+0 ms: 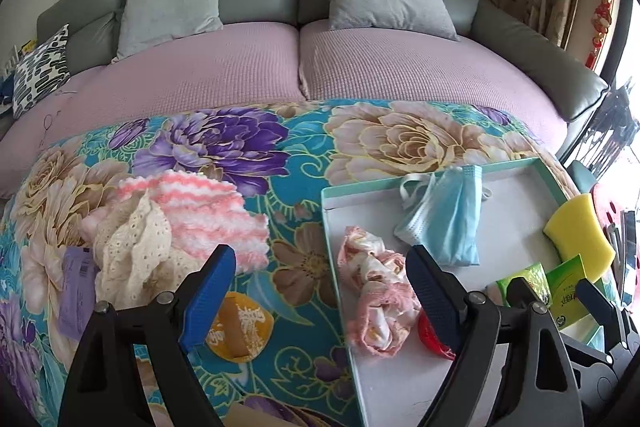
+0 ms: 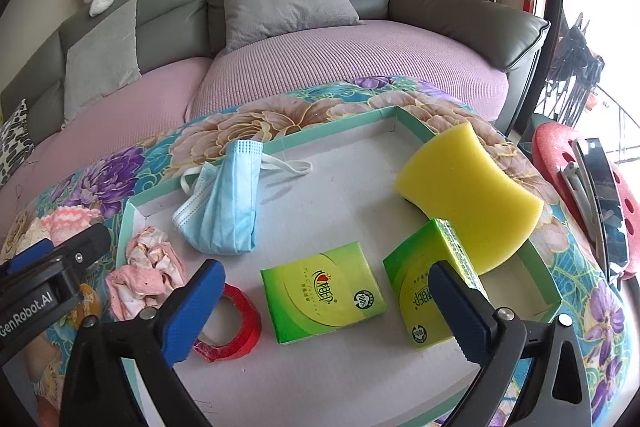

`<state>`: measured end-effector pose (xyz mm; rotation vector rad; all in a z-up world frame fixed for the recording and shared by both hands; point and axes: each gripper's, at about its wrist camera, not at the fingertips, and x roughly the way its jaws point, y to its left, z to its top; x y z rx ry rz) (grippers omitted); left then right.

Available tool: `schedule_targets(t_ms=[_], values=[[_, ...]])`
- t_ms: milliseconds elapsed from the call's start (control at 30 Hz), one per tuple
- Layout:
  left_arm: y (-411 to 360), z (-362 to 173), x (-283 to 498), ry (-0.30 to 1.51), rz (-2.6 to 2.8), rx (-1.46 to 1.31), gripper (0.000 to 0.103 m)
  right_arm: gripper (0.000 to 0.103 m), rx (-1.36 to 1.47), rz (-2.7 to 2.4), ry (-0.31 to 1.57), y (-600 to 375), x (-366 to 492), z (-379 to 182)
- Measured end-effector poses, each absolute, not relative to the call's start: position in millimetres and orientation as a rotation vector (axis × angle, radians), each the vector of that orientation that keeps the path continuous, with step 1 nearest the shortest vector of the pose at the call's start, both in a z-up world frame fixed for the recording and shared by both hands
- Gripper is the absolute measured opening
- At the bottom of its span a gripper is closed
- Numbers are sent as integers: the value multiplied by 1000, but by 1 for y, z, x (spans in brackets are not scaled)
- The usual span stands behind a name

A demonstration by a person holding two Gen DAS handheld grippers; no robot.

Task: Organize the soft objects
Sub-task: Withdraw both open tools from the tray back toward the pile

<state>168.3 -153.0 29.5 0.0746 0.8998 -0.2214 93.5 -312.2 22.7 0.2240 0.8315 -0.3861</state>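
**Fingers wide and empty over a part-filled tray**

Fingers [image 1: 222, 269] of the left gripper [image 1: 324, 279] spread apart, nothing between them, low centre of the left wrist frame. Same for the right gripper [image 2: 324, 307] in its own view: spread wide, gripping nothing, poised above the tissue packs.

Already inside the shallow tray [image 2: 348, 119], by the look of it most of the job: yellow sponge [image 2: 468, 195] leaning on the right-hand wall, blue face mask [image 2: 224, 203] draped over the far rim at upper left, two green tissue packs [image 2: 320, 291] at lower centre, crumpled pink cloth [image 2: 146, 275] at the left edge, red tape roll [image 2: 234, 323] beside it.

Still out on the flowered desk, left half of the left wrist frame: pink-and-white knitted cloth [image 1: 204, 207], cream lace piece [image 1: 132, 247] touching it, purple packet [image 1: 76, 291] just beside, orange round pad [image 1: 240, 327] near the tray's left wall.

Probably four items left to move.
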Motion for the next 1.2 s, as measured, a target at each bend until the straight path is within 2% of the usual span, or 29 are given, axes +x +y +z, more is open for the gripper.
schedule_targets(t_ms=[700,1200], values=[[-120,41,166,901,-99,71,88,103,195,-370,840,-302,90,37],[-27,61,153,861,122,-5,88,103,111,-148,844,-226,101,49]])
